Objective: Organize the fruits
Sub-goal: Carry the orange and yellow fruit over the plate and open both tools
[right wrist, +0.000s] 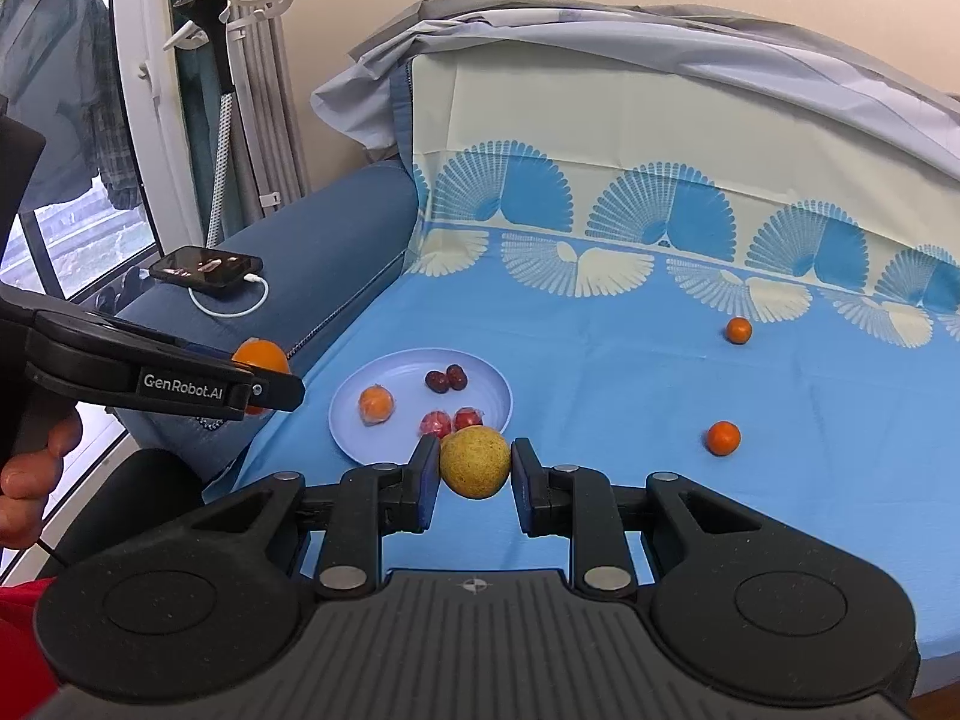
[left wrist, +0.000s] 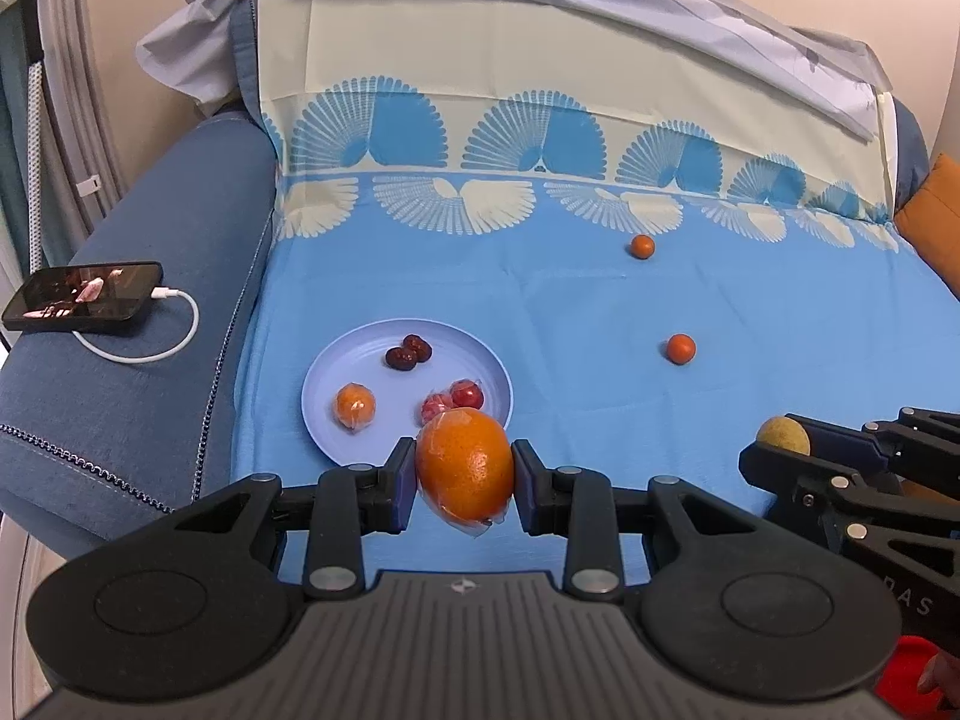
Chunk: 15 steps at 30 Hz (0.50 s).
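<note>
Two round fruits are clamped across their middles just short of the plate (left wrist: pixel 324 384): the left tool (left wrist: pixel 463 477) grips a film-wrapped orange (left wrist: pixel 465 468), probably slippery, while the right tool (right wrist: pixel 474 468) pinches a firm-looking, matte yellow fruit (right wrist: pixel 475 461).

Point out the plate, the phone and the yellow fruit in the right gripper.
plate (left wrist: pixel 366 354): left wrist view, bare blue rim at the back.
phone (left wrist: pixel 84 295): left wrist view, middle of its lit screen.
yellow fruit (right wrist: pixel 475 461): right wrist view, centre of its skin.
</note>
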Each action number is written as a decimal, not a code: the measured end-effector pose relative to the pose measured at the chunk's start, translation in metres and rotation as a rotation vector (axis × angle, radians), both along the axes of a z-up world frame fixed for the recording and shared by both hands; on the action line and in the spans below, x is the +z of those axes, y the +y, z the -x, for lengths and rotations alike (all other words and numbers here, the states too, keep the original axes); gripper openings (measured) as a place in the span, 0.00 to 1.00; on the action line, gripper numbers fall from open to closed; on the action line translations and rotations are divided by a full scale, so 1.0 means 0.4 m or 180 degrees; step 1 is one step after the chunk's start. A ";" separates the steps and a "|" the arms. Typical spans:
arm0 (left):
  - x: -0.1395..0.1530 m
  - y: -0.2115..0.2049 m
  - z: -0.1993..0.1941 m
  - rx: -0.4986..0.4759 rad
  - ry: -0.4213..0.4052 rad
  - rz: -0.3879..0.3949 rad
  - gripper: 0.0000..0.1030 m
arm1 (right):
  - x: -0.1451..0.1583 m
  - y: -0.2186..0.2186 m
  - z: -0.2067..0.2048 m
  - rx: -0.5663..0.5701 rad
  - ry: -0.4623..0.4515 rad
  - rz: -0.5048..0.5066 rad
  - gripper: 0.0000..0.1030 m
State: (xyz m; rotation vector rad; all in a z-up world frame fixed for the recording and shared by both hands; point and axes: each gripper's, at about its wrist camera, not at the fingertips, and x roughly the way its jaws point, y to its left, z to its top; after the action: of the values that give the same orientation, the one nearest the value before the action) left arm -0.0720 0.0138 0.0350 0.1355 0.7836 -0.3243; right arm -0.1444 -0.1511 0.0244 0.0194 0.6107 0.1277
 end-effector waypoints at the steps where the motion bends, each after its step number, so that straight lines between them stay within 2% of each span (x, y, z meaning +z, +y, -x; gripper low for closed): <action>1: 0.000 0.001 0.000 0.0009 0.0002 0.0001 0.35 | 0.000 0.000 -0.001 0.0004 0.0001 -0.0001 0.26; 15: -0.012 0.005 -0.003 0.0017 0.0048 0.0013 0.35 | -0.014 -0.003 -0.007 0.0022 0.0052 -0.0028 0.26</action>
State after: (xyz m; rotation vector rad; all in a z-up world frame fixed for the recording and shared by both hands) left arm -0.0708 0.0160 0.0301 0.1273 0.7979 -0.3222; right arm -0.1417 -0.1524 0.0187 0.0267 0.6266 0.1370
